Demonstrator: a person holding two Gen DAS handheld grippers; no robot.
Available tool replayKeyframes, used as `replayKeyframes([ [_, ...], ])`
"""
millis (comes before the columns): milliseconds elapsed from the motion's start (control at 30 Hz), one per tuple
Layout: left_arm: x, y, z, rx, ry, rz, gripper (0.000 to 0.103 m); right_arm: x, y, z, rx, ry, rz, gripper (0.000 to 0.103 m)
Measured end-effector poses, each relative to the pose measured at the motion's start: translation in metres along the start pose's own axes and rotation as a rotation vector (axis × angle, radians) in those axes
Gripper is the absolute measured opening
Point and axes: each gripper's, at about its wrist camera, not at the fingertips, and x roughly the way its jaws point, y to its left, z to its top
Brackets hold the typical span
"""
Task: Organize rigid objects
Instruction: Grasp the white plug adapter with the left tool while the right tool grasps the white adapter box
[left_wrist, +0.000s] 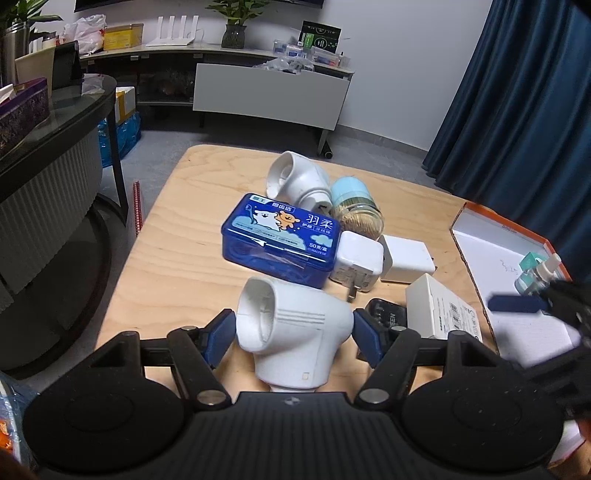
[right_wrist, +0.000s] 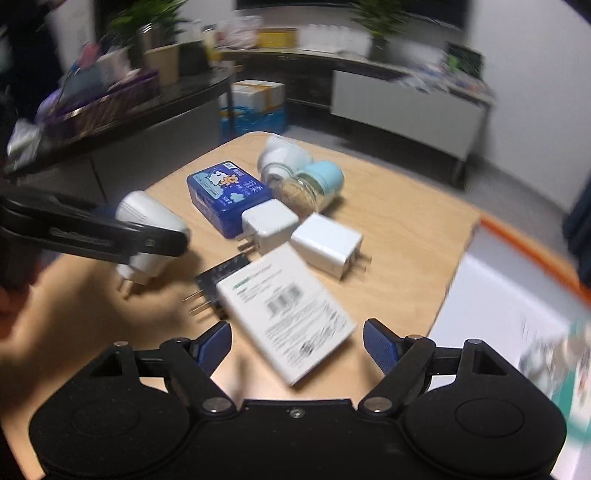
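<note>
A white plug-in device (left_wrist: 291, 328) lies between the fingers of my left gripper (left_wrist: 293, 334), whose blue pads sit close to both its sides; I cannot tell if they press it. It also shows in the right wrist view (right_wrist: 149, 221), behind the left gripper's arm. My right gripper (right_wrist: 297, 345) is open and empty, just above a flat white box (right_wrist: 286, 314) that lies over a black adapter (right_wrist: 221, 275). Two white chargers (right_wrist: 269, 223) (right_wrist: 327, 243), a blue tin (left_wrist: 280, 236), a second white plug-in device (left_wrist: 297, 177) and a jar with a light-blue lid (left_wrist: 354, 206) cluster on the wooden table (left_wrist: 177, 266).
An open white box with an orange rim (left_wrist: 506, 251) lies on the table's right side, with a small spray bottle (left_wrist: 537, 273) in it. A dark glass-topped counter (left_wrist: 55, 122) stands to the left. A low cabinet (left_wrist: 269, 92) and a blue curtain (left_wrist: 517, 92) are behind.
</note>
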Motion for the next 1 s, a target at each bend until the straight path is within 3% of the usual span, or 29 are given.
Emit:
replayKeyframes([
  [200,-0.003,0.001,-0.001,0.0,0.001,-0.015,0.07,0.025,-0.005,0.011,-0.038,0.039,0.115,0.092],
  [267,-0.003,0.0,-0.002,-0.003,0.0,-0.018,0.07,0.025,-0.008,0.009,0.025,0.041,0.127,0.071],
  [467,-0.012,-0.007,-0.002,-0.018,-0.023,-0.026,0.069,-0.002,-0.015,-0.003,0.257,-0.027,0.058,0.071],
  [533,-0.016,-0.011,-0.002,-0.019,-0.032,-0.033,0.036,-0.014,-0.014,-0.007,0.314,-0.043,0.012,0.071],
  [567,-0.017,-0.014,-0.001,-0.024,-0.027,-0.024,0.026,-0.02,-0.012,-0.009,0.335,-0.05,-0.017,0.071],
  [733,-0.018,-0.02,-0.006,-0.007,-0.024,-0.017,0.027,-0.041,-0.005,-0.019,0.373,-0.073,-0.061,0.071],
  [800,-0.021,-0.015,-0.01,-0.023,-0.024,-0.021,0.03,-0.05,-0.003,-0.025,0.375,-0.079,-0.057,0.071],
  [867,-0.023,-0.009,-0.013,-0.027,-0.022,-0.015,0.046,-0.057,0.0,-0.029,0.374,-0.086,-0.06,0.071],
  [933,-0.024,-0.005,-0.017,-0.034,-0.028,-0.007,0.074,-0.062,0.002,-0.032,0.375,-0.091,-0.062,0.071],
  [1000,-0.022,-0.004,-0.018,-0.039,-0.031,0.005,0.085,-0.065,0.003,-0.034,0.384,-0.091,-0.054,0.071],
])
